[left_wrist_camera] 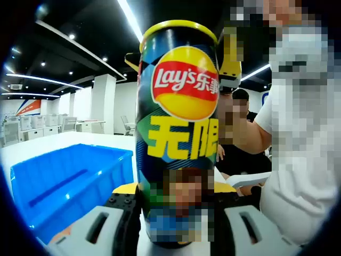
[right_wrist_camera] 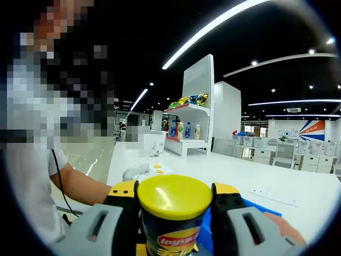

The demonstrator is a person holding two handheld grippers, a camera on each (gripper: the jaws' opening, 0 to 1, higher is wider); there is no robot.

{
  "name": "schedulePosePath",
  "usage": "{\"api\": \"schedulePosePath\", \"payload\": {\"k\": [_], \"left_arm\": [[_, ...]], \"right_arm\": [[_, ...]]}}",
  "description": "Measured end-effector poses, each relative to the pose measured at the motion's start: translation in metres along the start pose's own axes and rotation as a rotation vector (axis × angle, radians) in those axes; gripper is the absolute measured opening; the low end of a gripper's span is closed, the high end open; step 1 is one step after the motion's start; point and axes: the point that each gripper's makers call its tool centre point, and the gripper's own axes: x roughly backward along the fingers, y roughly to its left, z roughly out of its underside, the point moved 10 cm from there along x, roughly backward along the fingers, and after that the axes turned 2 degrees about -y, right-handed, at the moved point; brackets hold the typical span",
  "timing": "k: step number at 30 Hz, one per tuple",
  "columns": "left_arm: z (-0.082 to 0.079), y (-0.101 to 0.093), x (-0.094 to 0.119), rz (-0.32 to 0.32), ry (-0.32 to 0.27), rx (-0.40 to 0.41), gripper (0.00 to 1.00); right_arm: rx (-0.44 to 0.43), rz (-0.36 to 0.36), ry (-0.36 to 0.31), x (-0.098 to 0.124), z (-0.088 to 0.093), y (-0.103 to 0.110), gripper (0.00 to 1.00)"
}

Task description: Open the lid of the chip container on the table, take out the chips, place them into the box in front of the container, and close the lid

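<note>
A tall Lay's chip can (left_wrist_camera: 178,122) stands upright between the jaws of my left gripper (left_wrist_camera: 176,194), which is shut on its lower body. The can's yellow lid (left_wrist_camera: 178,26) is on top, with my right gripper's yellow-and-black fingers (left_wrist_camera: 230,58) on either side of it. In the right gripper view the yellow lid (right_wrist_camera: 175,196) sits snug between the jaws of my right gripper (right_wrist_camera: 175,191), which is shut on its rim. The blue box (left_wrist_camera: 69,181) lies to the left of the can, open-topped, and its inside looks bare.
The white table (right_wrist_camera: 224,170) stretches away, with a small white object and a few yellow bits (right_wrist_camera: 157,169) on it. A person in a white shirt (left_wrist_camera: 303,149) stands close on the right. A shelf of goods (right_wrist_camera: 187,128) is far behind.
</note>
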Motion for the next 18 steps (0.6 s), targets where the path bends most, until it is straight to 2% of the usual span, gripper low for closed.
{"api": "schedulePosePath", "payload": {"k": [7, 8, 18], "left_arm": [[-0.0009, -0.0021, -0.0027, 0.006, 0.018, -0.013, 0.49], [-0.0008, -0.0019, -0.0025, 0.006, 0.019, -0.014, 0.49], [0.0001, -0.0025, -0.0024, 0.011, 0.015, -0.024, 0.49]], "right_arm": [[-0.008, 0.019, 0.004, 0.0038, -0.0008, 0.0023, 0.46], [-0.052, 0.031, 0.015, 0.004, -0.001, 0.0019, 0.44], [-0.087, 0.056, 0.037, 0.003, -0.0034, 0.0054, 0.41]]}}
